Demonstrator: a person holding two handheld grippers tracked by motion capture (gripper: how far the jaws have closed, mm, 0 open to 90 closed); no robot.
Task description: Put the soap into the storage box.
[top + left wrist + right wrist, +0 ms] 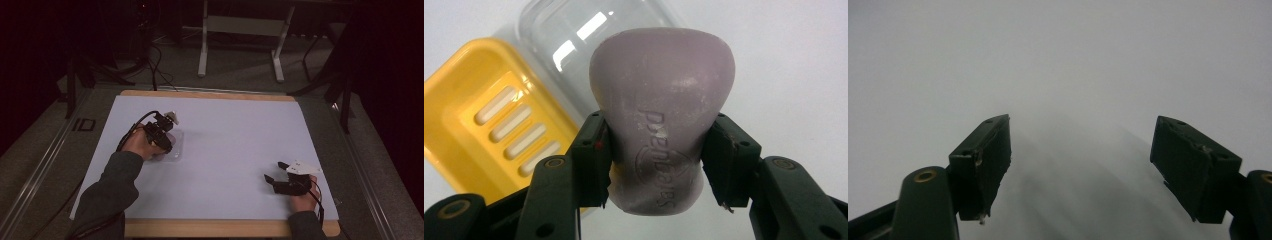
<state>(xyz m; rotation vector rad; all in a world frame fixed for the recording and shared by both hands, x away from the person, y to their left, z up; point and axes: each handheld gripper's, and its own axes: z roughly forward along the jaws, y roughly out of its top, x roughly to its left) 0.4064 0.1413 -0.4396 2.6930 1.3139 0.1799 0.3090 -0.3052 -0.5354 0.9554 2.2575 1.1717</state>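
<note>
A mauve soap bar (661, 85) with a stamped brand name sits upright between the jaws of my left gripper (659, 127), which is shut on it. Below and behind the bar lie a yellow slotted soap dish (469, 115) and a clear plastic lid (559, 35). In the high view my left gripper (162, 135) points down at the left of the white mat, over the faint clear lid (177, 146). My right gripper (275, 170) rests low at the front right, open, with nothing between its jaws (1080, 145).
A white mat (225, 125) covers the wooden table (210, 228). Beyond the far edge stand a white frame stand (240, 30) and dark stands, with cables on the floor. Both sleeves come in from the bottom edge.
</note>
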